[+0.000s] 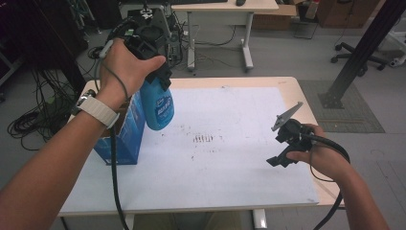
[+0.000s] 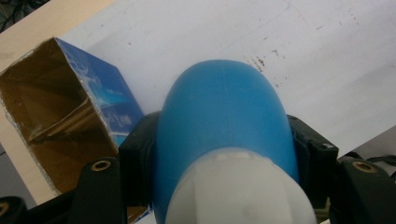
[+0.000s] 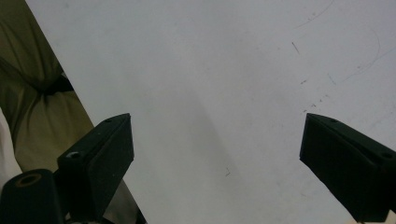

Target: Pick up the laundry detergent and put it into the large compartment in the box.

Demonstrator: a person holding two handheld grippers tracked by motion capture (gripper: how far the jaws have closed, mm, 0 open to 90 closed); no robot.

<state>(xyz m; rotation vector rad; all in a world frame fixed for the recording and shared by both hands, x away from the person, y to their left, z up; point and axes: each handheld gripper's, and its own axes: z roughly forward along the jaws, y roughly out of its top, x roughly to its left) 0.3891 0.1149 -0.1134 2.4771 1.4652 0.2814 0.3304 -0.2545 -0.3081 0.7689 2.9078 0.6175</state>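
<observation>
My left gripper [image 1: 161, 76] hangs high over the table's left side, shut on the upper part of a blue bottle [image 1: 158, 108] that dangles bottom down, clear of the surface. In the left gripper view the bottle [image 2: 224, 121] runs away from the camera, its white top nearest, with a black jaw pressed on each side. Just left of it stands a blue cardboard box [image 1: 122, 139], open at the top and brown inside [image 2: 51, 121]. My right gripper [image 1: 278, 149] rests low at the table's right, jaws wide open over the white mat [image 3: 210, 70] with nothing between them.
A white mat [image 1: 230, 143] covers most of the wooden table [image 1: 299, 91]. Behind the table are a desk [image 1: 225, 7], a black slanted post [image 1: 366, 45] and an office chair base [image 1: 359, 55]. Cables lie on the floor at left [image 1: 33, 124].
</observation>
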